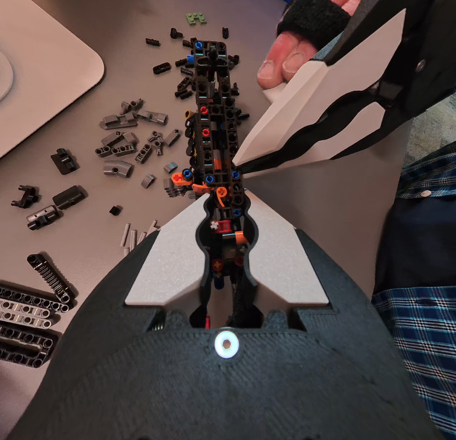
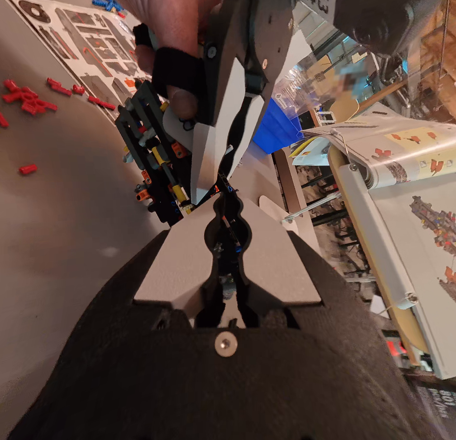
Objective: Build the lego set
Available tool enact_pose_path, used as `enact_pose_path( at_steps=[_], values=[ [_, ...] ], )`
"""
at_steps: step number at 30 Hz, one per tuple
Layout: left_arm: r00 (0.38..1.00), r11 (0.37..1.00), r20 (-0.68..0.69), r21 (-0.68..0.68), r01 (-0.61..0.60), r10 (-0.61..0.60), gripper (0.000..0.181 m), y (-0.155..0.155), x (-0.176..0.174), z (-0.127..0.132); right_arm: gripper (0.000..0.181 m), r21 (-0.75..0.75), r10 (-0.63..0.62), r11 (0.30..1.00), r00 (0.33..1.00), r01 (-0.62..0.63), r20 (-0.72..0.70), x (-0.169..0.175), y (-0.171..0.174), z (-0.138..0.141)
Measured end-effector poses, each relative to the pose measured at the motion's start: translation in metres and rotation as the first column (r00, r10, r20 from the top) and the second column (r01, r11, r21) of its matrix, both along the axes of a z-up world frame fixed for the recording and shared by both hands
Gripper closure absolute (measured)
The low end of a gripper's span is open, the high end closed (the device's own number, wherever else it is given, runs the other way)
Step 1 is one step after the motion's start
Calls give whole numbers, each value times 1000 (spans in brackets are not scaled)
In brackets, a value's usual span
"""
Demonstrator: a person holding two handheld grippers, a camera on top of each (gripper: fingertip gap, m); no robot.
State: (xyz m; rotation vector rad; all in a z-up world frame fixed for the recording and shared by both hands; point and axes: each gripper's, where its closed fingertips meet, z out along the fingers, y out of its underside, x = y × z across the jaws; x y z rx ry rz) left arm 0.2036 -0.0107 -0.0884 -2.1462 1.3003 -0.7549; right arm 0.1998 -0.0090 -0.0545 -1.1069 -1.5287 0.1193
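Left gripper (image 1: 227,198) clamped on near end of long black lego assembly (image 1: 217,112), held above table (image 1: 308,218). Right gripper (image 1: 238,167) tips pressed against assembly's side, seemingly pinching edge beam. Loose grey pieces (image 1: 133,136) scattered left.

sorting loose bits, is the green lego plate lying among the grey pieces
No, the green plate lies alone past the black pins, far from the grey pieces.

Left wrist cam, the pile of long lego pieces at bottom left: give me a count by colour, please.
Black: 3 (ribbed piece, holed beam, open frame)
Light grey: 2 (upper grey beam, lower grey beam)
Total: 5; several run off the picture's edge, so more may lie out of view.
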Motion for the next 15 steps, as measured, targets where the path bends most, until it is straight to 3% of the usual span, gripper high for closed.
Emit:
enact_pose_path(
  at_steps=[5, 11, 15],
  values=[
    [1000, 1000, 8, -5, -6, 6, 161, 1, -1, 0, 178, -59, -10, 998, 1000, 9, -16, -1, 1, 0],
    [1000, 1000, 6, -13, -11, 11, 162, 1, 0, 0, 172, -51, 66, 997, 995, -62, 79, 3, -7, 5],
    [1000, 1000, 3, -14, -7, 7, 162, 0, 0, 0, 168, -62, 57, 997, 984, -47, 172, 10, 2, 6]
  ],
)
